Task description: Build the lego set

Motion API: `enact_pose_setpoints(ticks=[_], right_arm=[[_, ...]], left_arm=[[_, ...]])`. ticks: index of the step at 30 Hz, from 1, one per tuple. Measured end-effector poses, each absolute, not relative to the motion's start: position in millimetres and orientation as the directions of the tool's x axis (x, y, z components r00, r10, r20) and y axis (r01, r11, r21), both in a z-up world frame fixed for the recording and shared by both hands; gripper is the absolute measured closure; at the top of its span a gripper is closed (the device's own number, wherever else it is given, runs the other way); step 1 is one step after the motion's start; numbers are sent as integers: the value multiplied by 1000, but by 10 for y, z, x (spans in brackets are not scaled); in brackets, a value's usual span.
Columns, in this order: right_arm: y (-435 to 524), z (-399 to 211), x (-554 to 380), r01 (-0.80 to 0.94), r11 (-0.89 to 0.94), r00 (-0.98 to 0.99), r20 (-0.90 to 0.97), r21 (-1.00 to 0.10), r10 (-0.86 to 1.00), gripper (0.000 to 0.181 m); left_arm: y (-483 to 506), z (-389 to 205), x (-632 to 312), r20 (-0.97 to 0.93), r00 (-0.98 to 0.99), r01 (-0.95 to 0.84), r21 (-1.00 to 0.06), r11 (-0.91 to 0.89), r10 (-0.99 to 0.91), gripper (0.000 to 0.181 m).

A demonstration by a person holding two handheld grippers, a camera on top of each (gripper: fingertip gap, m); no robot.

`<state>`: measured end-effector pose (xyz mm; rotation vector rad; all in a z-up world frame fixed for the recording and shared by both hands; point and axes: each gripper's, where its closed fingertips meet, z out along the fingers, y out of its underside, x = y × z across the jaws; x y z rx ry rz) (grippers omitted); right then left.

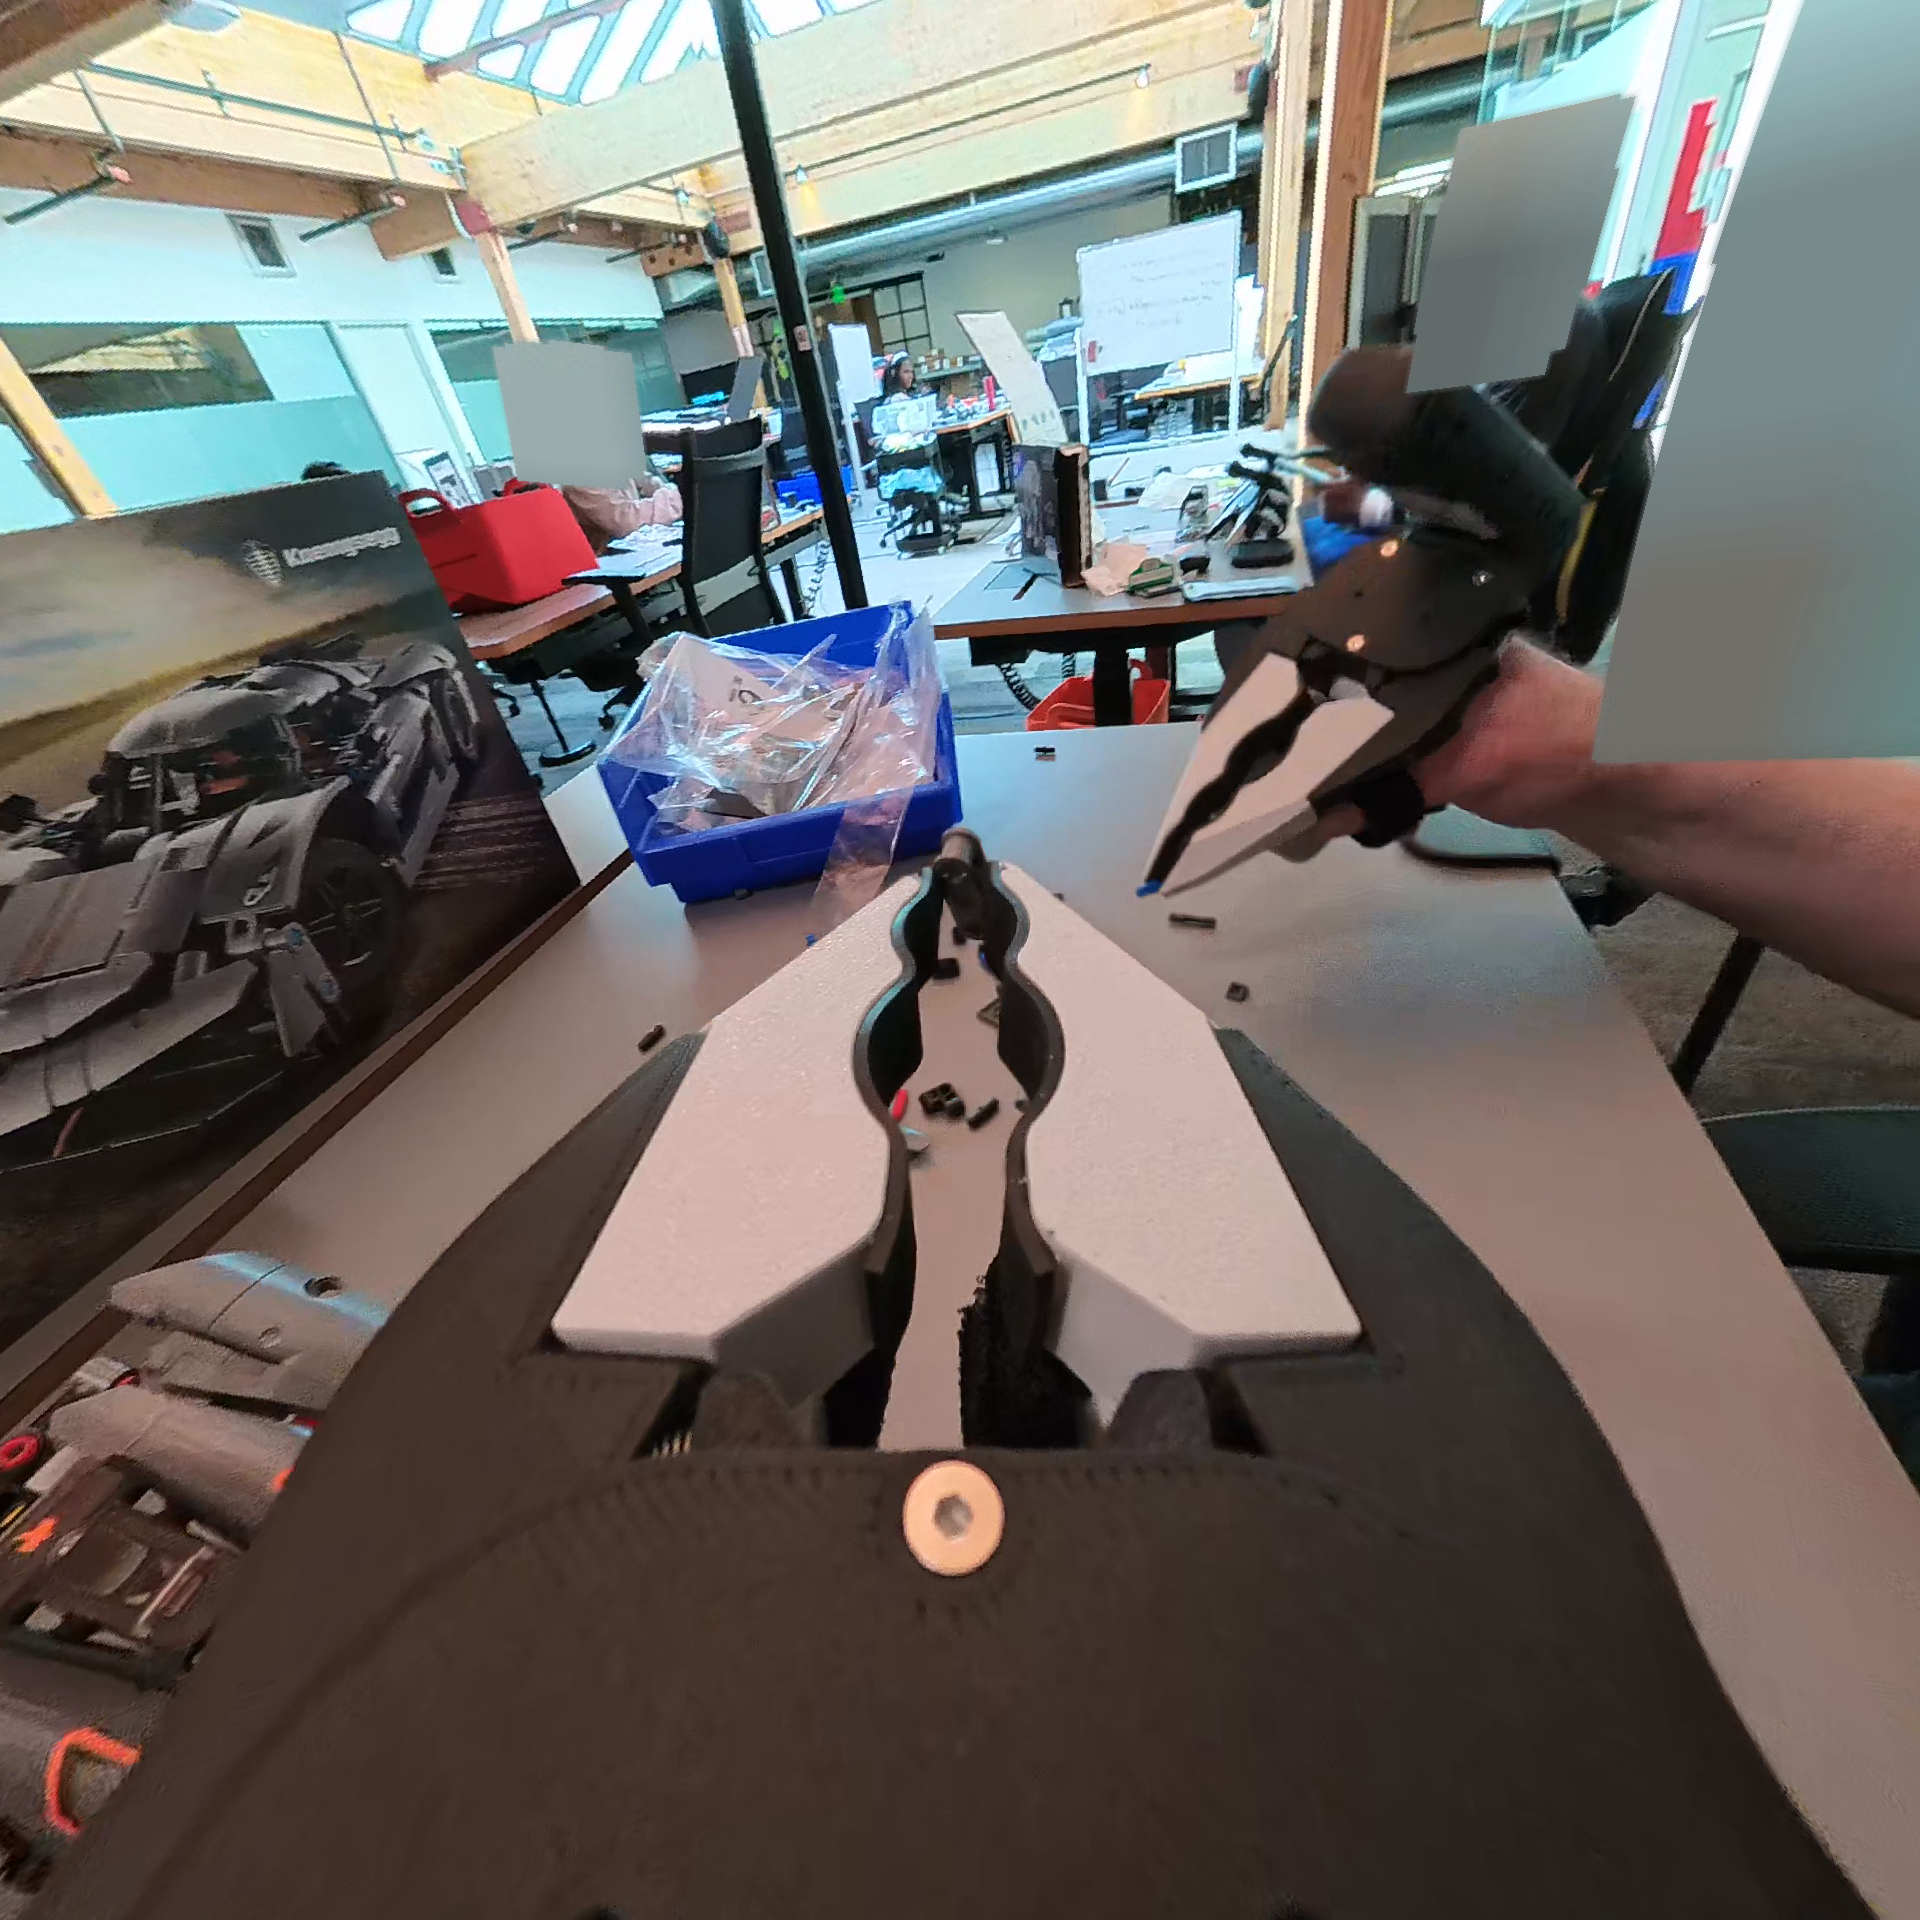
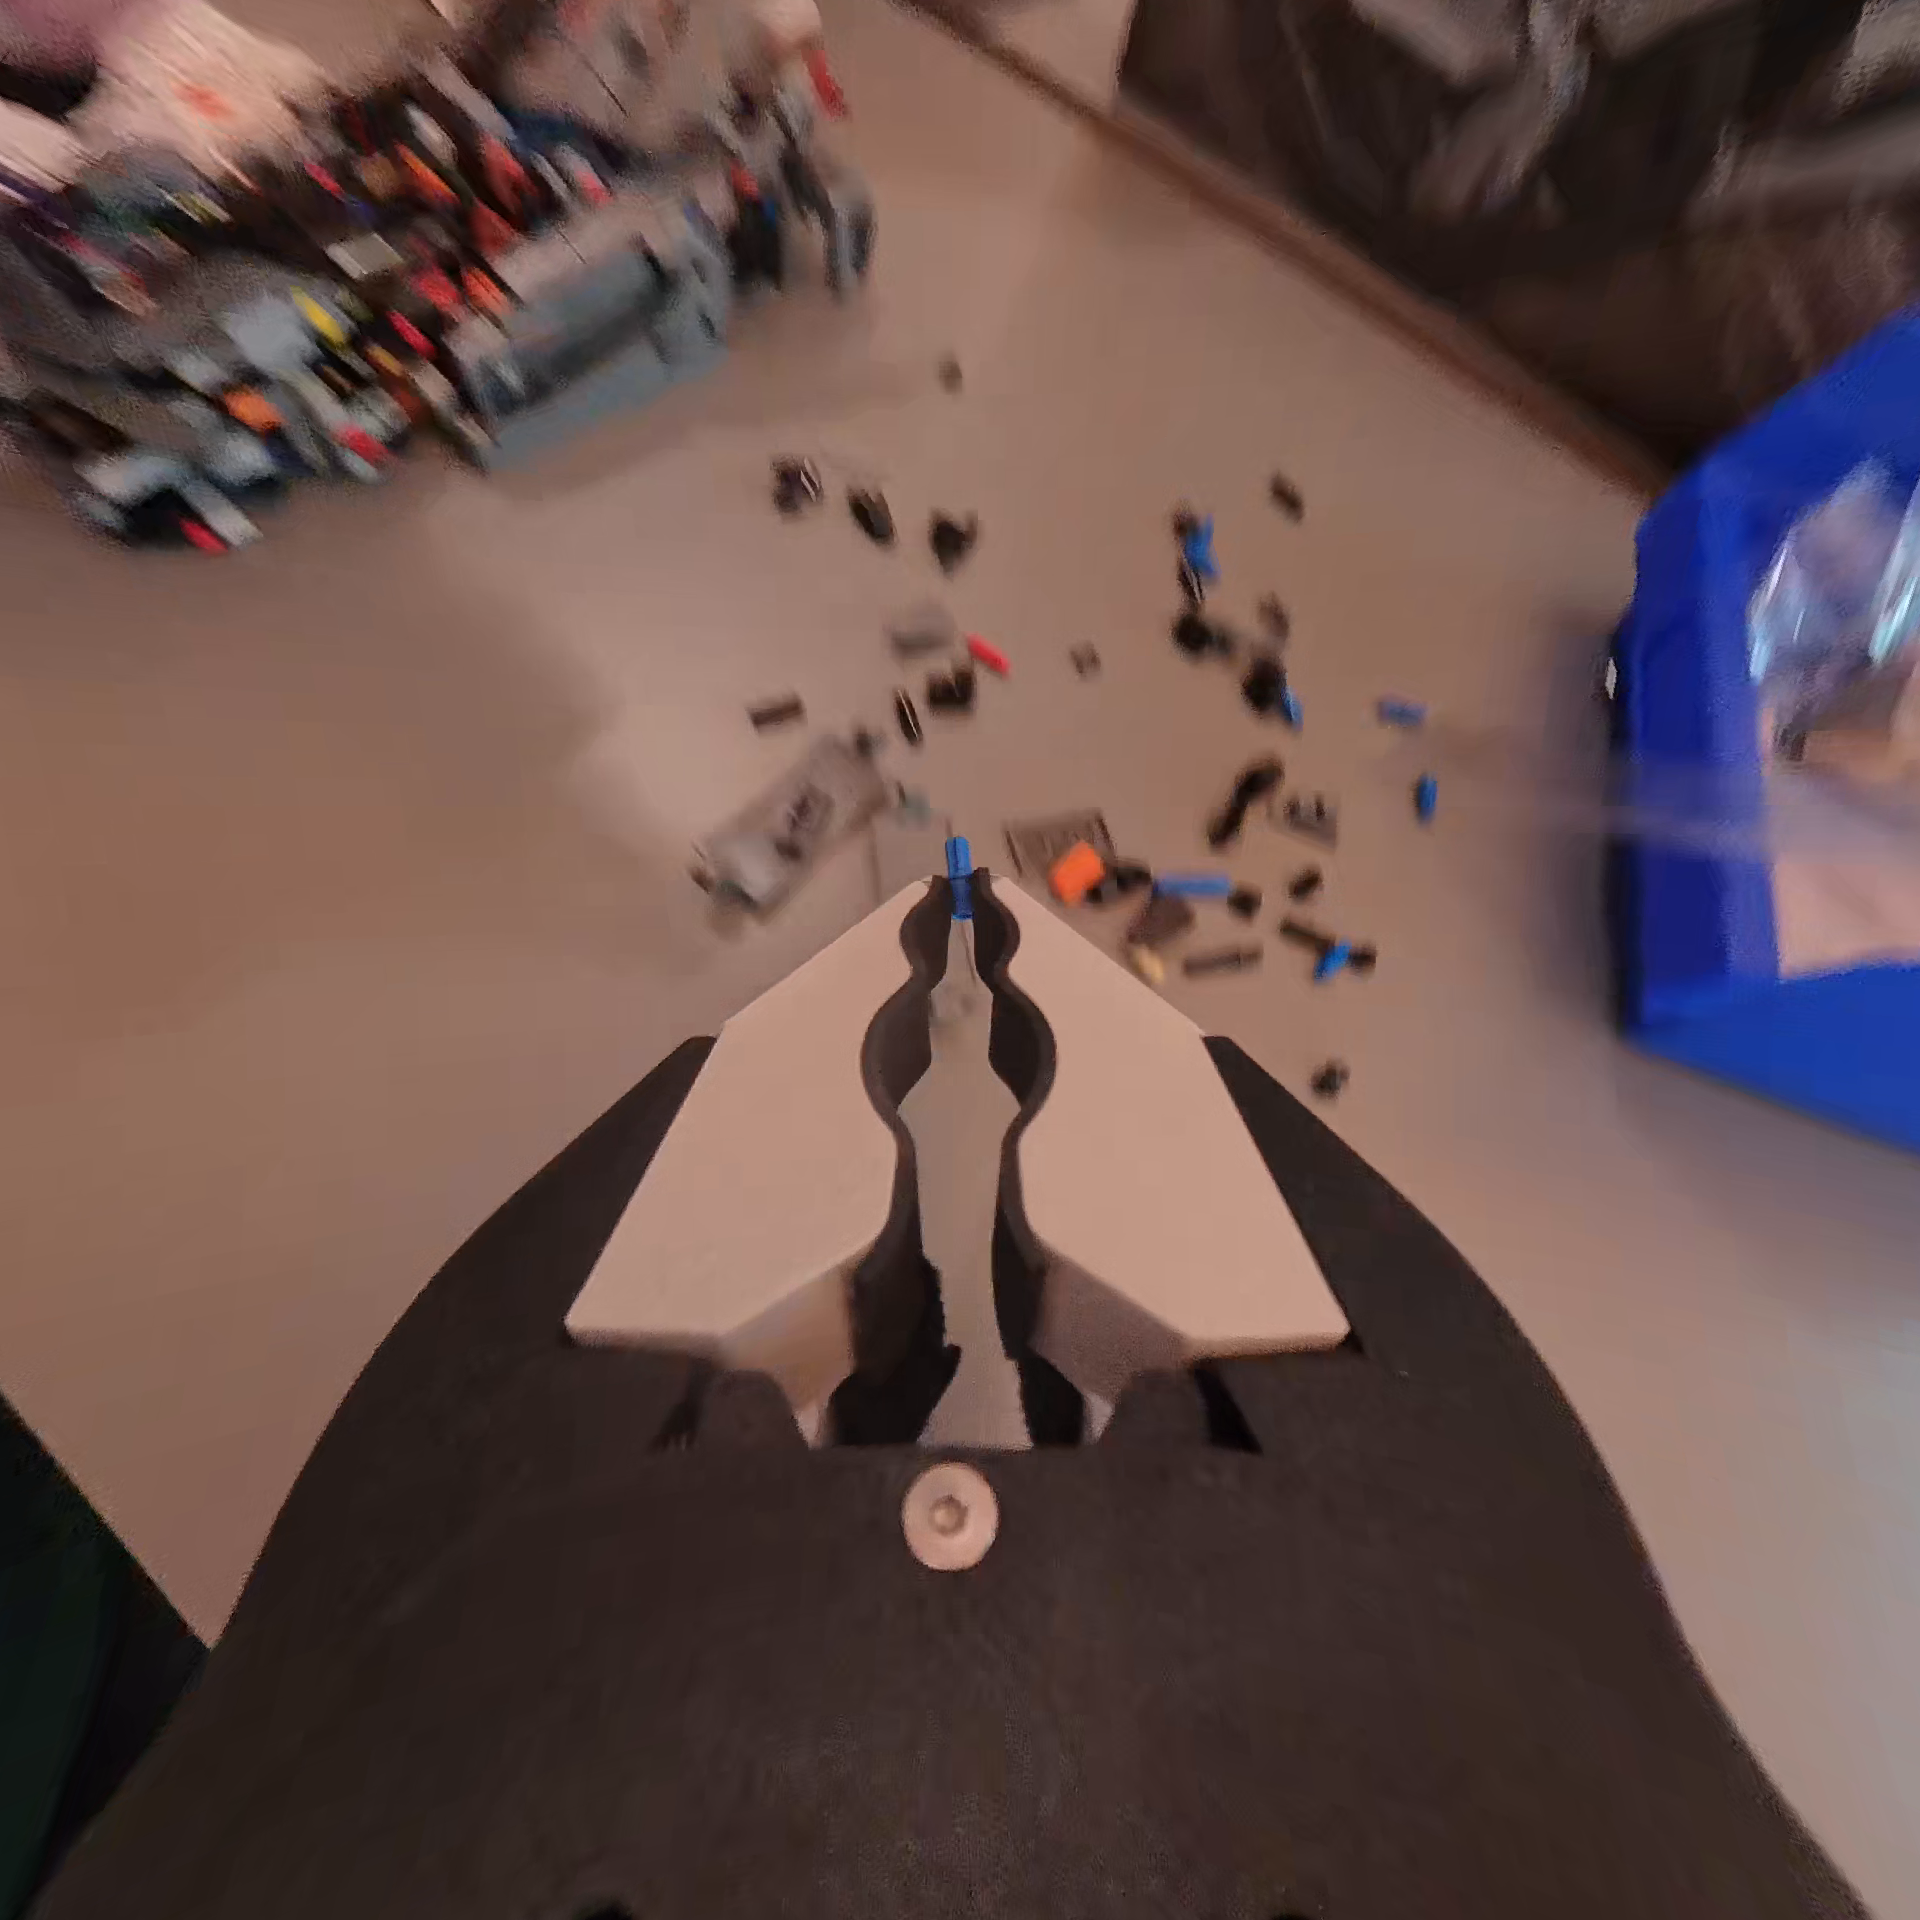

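My left gripper [image 1: 961,862] is shut on a small dark grey lego piece [image 1: 961,878] and holds it above the table. My right gripper [image 2: 958,883] is shut on a small blue pin [image 2: 958,878] that sticks out past its tips. It also shows in the left wrist view [image 1: 1153,885], held by a hand, tips pointing down at the table with the blue pin [image 1: 1145,889] at its end. The partly built grey car [image 2: 343,281] sits at the upper left of the blurred right wrist view and at the lower left of the left wrist view [image 1: 156,1455]. Loose small pieces [image 2: 1226,790] lie scattered on the table.
A blue bin [image 1: 790,790] with clear plastic bags stands at the table's far side; it also shows at the right of the right wrist view [image 2: 1766,748]. The set's box [image 1: 229,831] with a car picture stands along the left. A few black pins [image 1: 1190,921] lie near the right gripper. Across from one pair of fingers to the other is roughly 20 cm. About 15 cm separates my left fingertips from the partly built grey car [image 2: 343,281].
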<state>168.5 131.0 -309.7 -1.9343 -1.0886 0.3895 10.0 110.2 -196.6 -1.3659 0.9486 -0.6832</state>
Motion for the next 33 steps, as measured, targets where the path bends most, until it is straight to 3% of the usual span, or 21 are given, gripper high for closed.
enact_pose_setpoints(ticks=[3,10,33], right_arm=[[1143,-2554,1258,512,-36,454,235,-858,860,180],[903,-2016,458,492,276,246,436,-826,866,179],[991,-2096,232,566,420,82,555,-709,827,179]], left_arm=[[1052,-1946,125,-143,447,-90,-989,115,-883,176],[969,-1918,141,-129,389,-60,-992,114,-912,176],[991,-2142,217,-265,398,-258,-951,170,-879,176]])
